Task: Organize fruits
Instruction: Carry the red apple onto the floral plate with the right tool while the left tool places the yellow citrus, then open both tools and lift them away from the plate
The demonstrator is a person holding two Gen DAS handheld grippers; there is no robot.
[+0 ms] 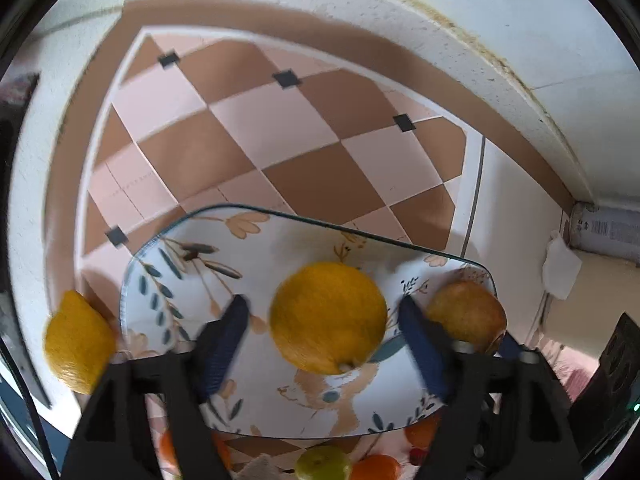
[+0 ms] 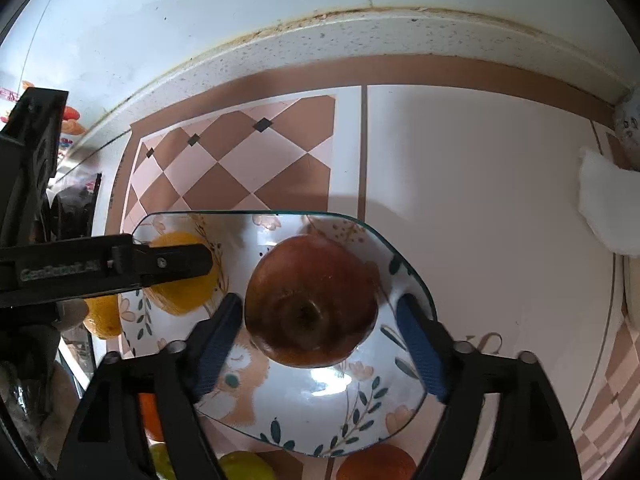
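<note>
A patterned plate [image 1: 224, 248] [image 2: 360, 408] lies on the tiled counter. In the left wrist view a yellow lemon [image 1: 328, 316] sits on it between the open fingers of my left gripper [image 1: 322, 312], with clear gaps on both sides. A brownish apple [image 1: 466, 316] sits at the plate's right end. In the right wrist view that apple [image 2: 312, 300] lies between the open fingers of my right gripper [image 2: 318, 308], not gripped. The left gripper's arm [image 2: 120, 268] crosses over the lemon [image 2: 180, 296]. A second lemon [image 1: 78, 348] [image 2: 104, 316] lies off the plate's left edge.
Oranges [image 1: 376, 466] [image 2: 376, 462] and a green fruit [image 1: 324, 464] [image 2: 244, 466] lie near the plate's front edge. A white cloth [image 2: 608, 208] [image 1: 560, 268] lies at the right by the wall. The counter's raised back edge [image 2: 360, 32] runs behind.
</note>
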